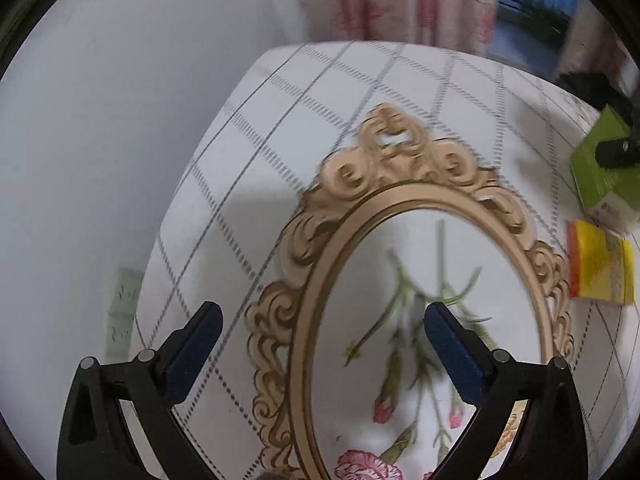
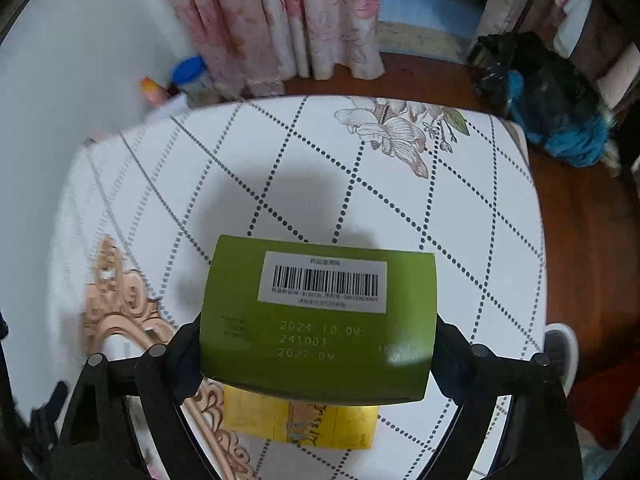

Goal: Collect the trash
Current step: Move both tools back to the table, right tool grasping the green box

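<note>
My right gripper (image 2: 316, 354) is shut on a green carton (image 2: 320, 320) with a barcode label, held above the table. That green carton (image 1: 604, 172) also shows at the right edge of the left wrist view, with the right gripper's black fingers on it. A yellow and orange packet (image 2: 300, 424) lies flat on the table (image 2: 400, 208) under the carton; the same packet (image 1: 600, 268) sits right of the printed oval frame. My left gripper (image 1: 320, 324) hangs open over the oval's left side with nothing between its fingers.
The tablecloth is white with a dotted grid, a gold oval ornament (image 1: 384, 184) and printed flowers. Black and blue bags (image 2: 552, 96) lie on the wooden floor at the far right. Bottles (image 2: 192, 80) stand by the floral curtain (image 2: 280, 12). A white bin rim (image 2: 560, 352) shows beside the table's right edge.
</note>
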Action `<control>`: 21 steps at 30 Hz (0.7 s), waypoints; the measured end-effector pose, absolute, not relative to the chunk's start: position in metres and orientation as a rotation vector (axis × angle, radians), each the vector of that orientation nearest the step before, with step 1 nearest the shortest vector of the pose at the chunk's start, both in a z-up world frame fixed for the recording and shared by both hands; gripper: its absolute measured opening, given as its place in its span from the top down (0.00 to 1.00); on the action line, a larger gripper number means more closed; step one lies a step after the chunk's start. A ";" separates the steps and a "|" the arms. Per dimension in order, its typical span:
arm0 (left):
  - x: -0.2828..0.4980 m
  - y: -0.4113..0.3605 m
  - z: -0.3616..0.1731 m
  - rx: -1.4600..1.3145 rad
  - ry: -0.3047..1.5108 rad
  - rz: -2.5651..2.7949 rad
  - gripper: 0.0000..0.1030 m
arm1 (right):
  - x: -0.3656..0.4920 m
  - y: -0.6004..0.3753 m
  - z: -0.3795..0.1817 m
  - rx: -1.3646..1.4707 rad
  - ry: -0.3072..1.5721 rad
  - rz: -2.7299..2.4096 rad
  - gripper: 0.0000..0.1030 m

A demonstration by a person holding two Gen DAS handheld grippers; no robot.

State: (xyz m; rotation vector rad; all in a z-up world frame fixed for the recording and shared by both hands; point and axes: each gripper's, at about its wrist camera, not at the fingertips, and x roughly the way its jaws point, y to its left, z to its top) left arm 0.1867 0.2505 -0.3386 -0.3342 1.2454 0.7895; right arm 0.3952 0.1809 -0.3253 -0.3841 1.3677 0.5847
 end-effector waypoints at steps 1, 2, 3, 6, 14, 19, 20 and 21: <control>0.194 0.246 -0.334 -0.304 1.242 0.760 0.00 | 0.399 0.171 -0.321 -0.373 1.368 0.581 0.11; 0.204 0.237 -0.328 -0.247 1.236 0.704 0.00 | 0.402 0.156 -0.316 -0.360 1.360 0.583 0.11; 0.213 0.229 -0.324 -0.200 1.230 0.655 0.00 | 0.405 0.144 -0.312 -0.356 1.353 0.574 0.11; 0.247 0.195 -0.310 -0.034 1.223 0.445 0.00 | 0.413 0.095 -0.308 -0.345 1.375 0.547 0.11; 0.314 0.111 -0.333 0.362 1.330 -0.050 0.00 | 0.451 0.013 -0.317 -0.323 1.449 0.446 0.11; 0.331 0.111 -0.339 0.369 1.353 -0.167 0.06 | 0.464 0.012 -0.318 -0.324 1.474 0.462 0.11; 0.334 0.114 -0.340 0.350 1.362 -0.183 0.15 | 0.465 0.014 -0.319 -0.321 1.478 0.464 0.11; 0.335 0.116 -0.339 0.325 1.363 -0.203 0.23 | 0.467 0.016 -0.320 -0.313 1.485 0.468 0.11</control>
